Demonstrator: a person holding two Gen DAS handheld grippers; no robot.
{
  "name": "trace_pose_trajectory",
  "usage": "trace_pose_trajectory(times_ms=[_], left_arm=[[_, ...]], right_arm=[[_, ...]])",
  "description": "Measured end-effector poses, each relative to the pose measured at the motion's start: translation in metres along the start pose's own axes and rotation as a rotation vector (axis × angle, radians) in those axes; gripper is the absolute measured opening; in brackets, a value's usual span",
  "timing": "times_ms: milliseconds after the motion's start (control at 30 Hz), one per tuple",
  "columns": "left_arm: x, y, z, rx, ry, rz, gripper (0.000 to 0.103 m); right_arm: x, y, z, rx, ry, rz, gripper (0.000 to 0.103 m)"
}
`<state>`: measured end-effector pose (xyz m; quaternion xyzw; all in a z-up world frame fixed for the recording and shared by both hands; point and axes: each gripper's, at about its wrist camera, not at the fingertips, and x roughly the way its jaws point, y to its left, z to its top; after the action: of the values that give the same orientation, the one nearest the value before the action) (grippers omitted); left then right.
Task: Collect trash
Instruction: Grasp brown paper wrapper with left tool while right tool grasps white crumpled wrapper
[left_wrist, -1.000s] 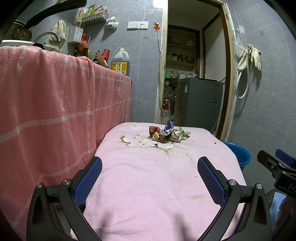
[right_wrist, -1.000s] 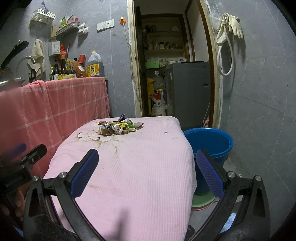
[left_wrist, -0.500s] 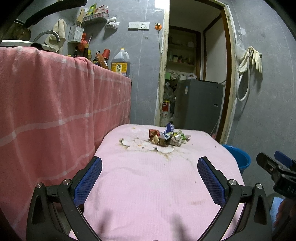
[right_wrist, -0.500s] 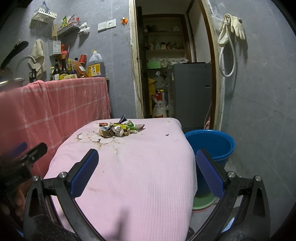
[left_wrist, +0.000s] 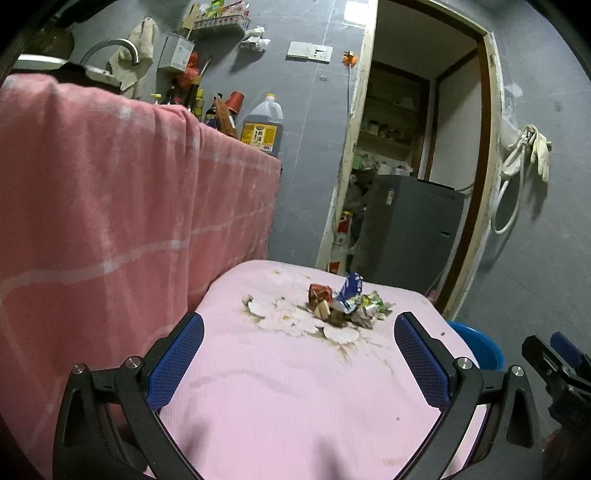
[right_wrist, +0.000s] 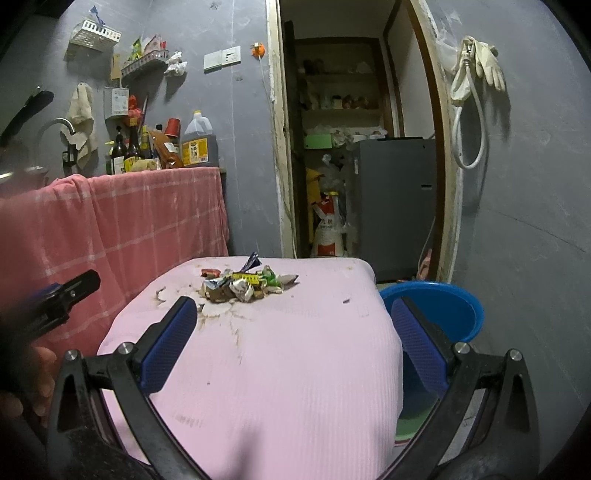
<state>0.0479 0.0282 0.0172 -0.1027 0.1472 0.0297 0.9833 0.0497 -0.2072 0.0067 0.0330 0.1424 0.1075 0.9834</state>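
Left hand-held gripper (left_wrist: 299, 354): jaws spread wide, blue pads empty, held above the near part of a surface (left_wrist: 288, 406) draped in pink cloth. Right hand-held gripper (right_wrist: 293, 341): likewise wide apart and holding nothing, over the same surface, its right finger in front of a blue basin (right_wrist: 439, 306). Trash pile (left_wrist: 343, 304): a small heap of crumpled wrappers, red, blue, green and yellow among them, lying toward the far end of the surface, well apart from both grippers; pale flat scraps and brown stains spread on the cloth just beside it. Blue basin: on the floor just beside the surface's right edge. Pink checked cloth (left_wrist: 110, 221): hangs over a higher counter to the left, with bottles and a large oil jug (left_wrist: 263, 127) on top. Grey cabinet (right_wrist: 395, 206): stands in the doorway beyond the surface. Gloves and hose (right_wrist: 476, 74): hung on the right wall.
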Motion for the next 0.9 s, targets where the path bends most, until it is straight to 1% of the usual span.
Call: trace_pose_trajectory(times_ms=[200, 367, 533, 733, 767, 800, 900], left_arm=[[0.019, -0.005, 0.014, 0.052, -0.008, -0.006, 0.101], [0.047, -0.005, 0.019, 0.078, 0.028, -0.03, 0.101], [0.089, -0.004, 0.019, 0.086, 0.124, -0.045, 0.101], [0.125, 0.001, 0.014, 0.077, 0.222, -0.063, 0.101], [0.131, 0.002, 0.013, 0.074, 0.234, -0.069, 0.1], [0.135, 0.001, 0.012, 0.073, 0.244, -0.072, 0.1], [0.148, -0.001, 0.012, 0.075, 0.274, -0.098, 0.096]], right_arm=[[0.023, -0.008, 0.008, 0.001, 0.005, 0.02, 0.103], [0.046, -0.012, 0.018, -0.02, 0.008, 0.039, 0.103], [0.073, -0.016, 0.023, -0.021, 0.021, 0.054, 0.103], [0.113, -0.024, 0.024, -0.016, 0.08, 0.072, 0.101], [0.119, -0.026, 0.024, -0.018, 0.092, 0.078, 0.097], [0.126, -0.027, 0.024, -0.02, 0.107, 0.081, 0.091], [0.146, -0.027, 0.023, -0.026, 0.149, 0.097, 0.081]])
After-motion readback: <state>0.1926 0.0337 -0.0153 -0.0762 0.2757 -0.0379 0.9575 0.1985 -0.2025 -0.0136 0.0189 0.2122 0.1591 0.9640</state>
